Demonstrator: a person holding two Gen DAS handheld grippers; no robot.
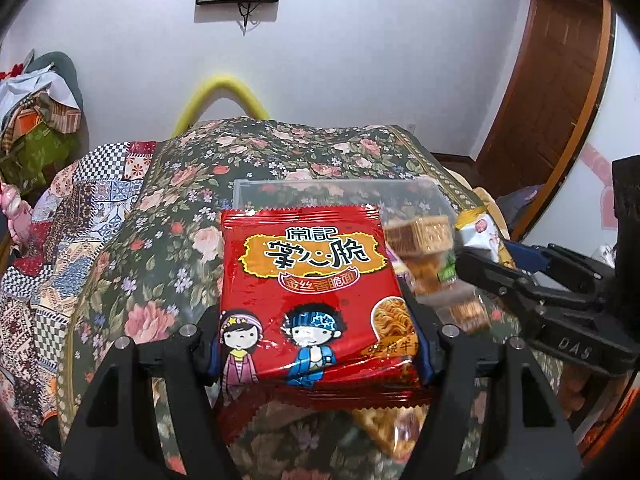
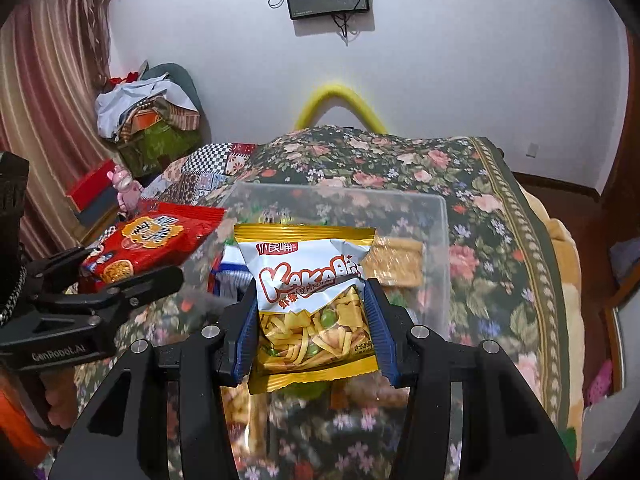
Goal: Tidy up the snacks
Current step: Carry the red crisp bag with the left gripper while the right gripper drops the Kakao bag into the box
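left gripper (image 1: 318, 344) squeezes the red noodle pack (image 1: 308, 296), up above the flowery cloth (image 1: 160, 216) | right gripper (image 2: 314, 328) squeezes the yellow snack bag (image 2: 310, 300) over the clear box (image 2: 436, 216) | step: carrying snacks to box | next: probably lower gently, then let go inside
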